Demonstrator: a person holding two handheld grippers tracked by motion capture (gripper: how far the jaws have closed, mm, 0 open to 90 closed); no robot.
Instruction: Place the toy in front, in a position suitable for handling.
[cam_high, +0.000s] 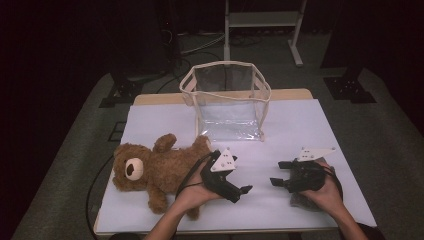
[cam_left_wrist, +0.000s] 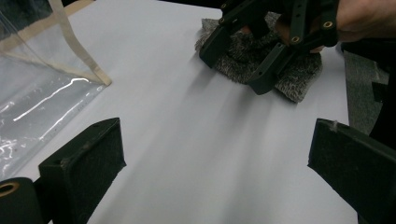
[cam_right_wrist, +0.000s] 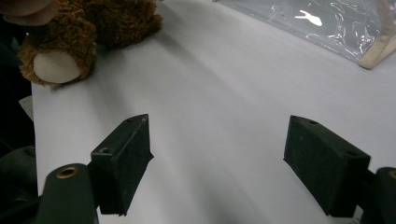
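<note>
Nearest you, your left gripper (cam_high: 239, 191) hovers over the white table (cam_high: 290, 130) with its jaws spread wide and nothing between them, your hand lying against the brown teddy bear (cam_high: 150, 170) stretched out at the left. Your right gripper (cam_high: 278, 173) stands just as wide apart and empty, with a grey furry toy (cam_left_wrist: 294, 77) under your right hand, near the table's right front. Farther back, at the middle of the table, the clear bag (cam_high: 227, 100) with cream trim stands open.
</note>
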